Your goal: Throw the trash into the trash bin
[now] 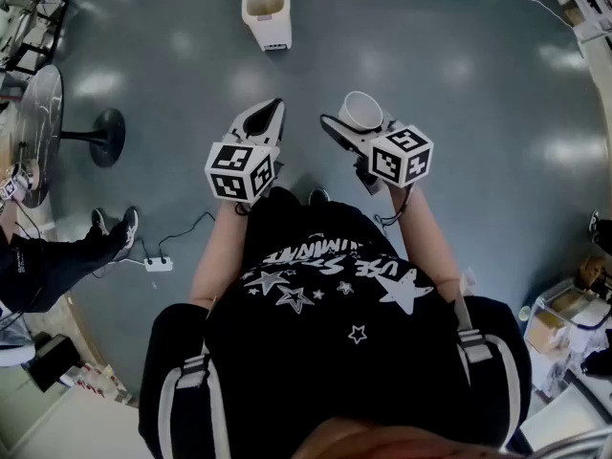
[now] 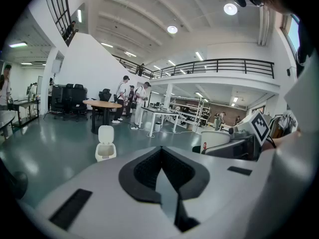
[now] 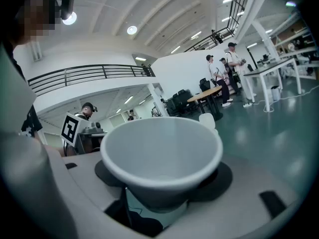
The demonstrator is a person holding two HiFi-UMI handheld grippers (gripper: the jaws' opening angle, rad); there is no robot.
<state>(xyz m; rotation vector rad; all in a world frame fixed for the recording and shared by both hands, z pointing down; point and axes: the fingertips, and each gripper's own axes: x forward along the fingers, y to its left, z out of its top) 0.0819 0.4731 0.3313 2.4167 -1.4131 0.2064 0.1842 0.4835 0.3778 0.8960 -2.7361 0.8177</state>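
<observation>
My right gripper (image 1: 358,128) is shut on a white paper cup (image 1: 361,111), which lies tilted with its open mouth facing away from me. The cup (image 3: 162,156) fills the right gripper view between the jaws of that gripper (image 3: 159,199). Beside it my left gripper (image 1: 272,115) is shut with nothing in it; its dark pads (image 2: 149,171) meet in the left gripper view. A small white trash bin (image 1: 266,10) with its lid up stands on the grey floor ahead of both grippers, apart from them. The bin (image 2: 105,146) shows at left-centre, and its lid (image 3: 208,120) peeks past the cup's rim.
A round table on a black pedestal (image 1: 103,137) stands at the left. Another person's legs (image 1: 67,256) and a white power strip (image 1: 158,264) with a cable are at lower left. Boxes (image 1: 564,314) crowd the right edge. People stand by tables (image 2: 132,98) farther off.
</observation>
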